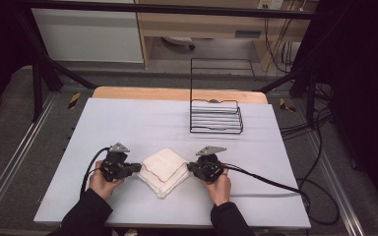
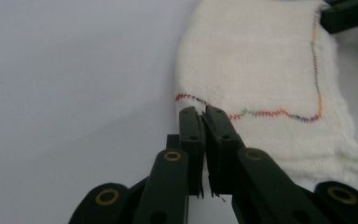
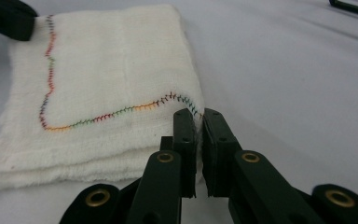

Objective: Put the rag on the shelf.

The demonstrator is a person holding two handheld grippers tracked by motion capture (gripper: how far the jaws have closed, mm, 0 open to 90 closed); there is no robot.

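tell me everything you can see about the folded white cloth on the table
The folded white cloth is a soft, woven-looking cotton piece folded into a thick square of several layers, its fuzzy edges stacked. A line of multicoloured zigzag stitching runs near its border and turns a corner. It lies flat, turned diamond-wise, near the front of the white table. The left tongs are shut on one corner and the right tongs on the opposite corner.

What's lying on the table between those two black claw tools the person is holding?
A folded white cloth lies between the left gripper and the right gripper, each shut on an opposite corner. The high view shows it best.
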